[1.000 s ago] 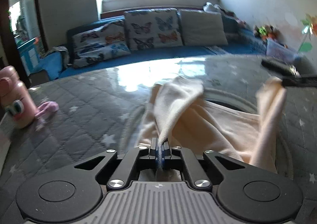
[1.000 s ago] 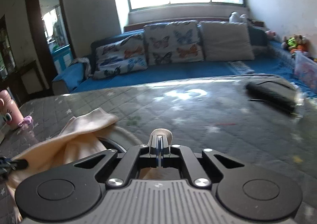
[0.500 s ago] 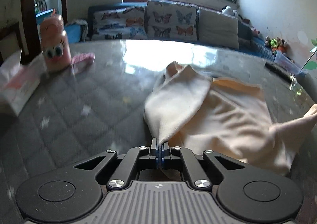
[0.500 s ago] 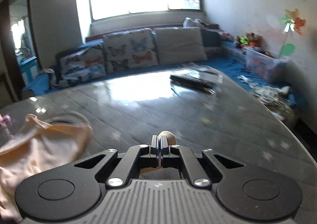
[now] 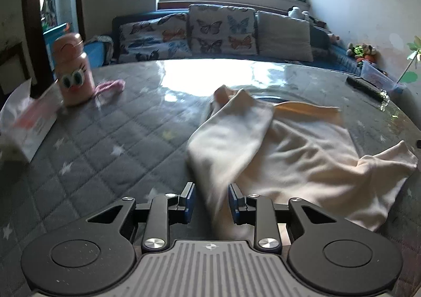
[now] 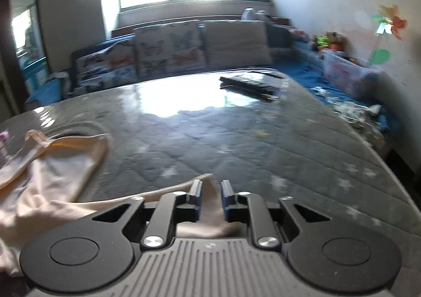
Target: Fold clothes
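In the left wrist view the left gripper (image 5: 209,202) sits at the bottom centre, its jaws opening, with a fold of the cream garment (image 5: 289,155) lying loose between the blue pads, which no longer press on it. From there the cloth spreads up and to the right across the grey quilted table (image 5: 105,144), one folded flap reaching toward the frame's centre. A pink bottle (image 5: 73,73) with cartoon eyes stands at the upper left. A dark flat object (image 5: 365,88) lies at the upper right edge.

In the right wrist view the right gripper (image 6: 211,198) is also opening; a corner of the garment (image 6: 52,173) passes between its parted pads, and the rest bunches at the lower left.
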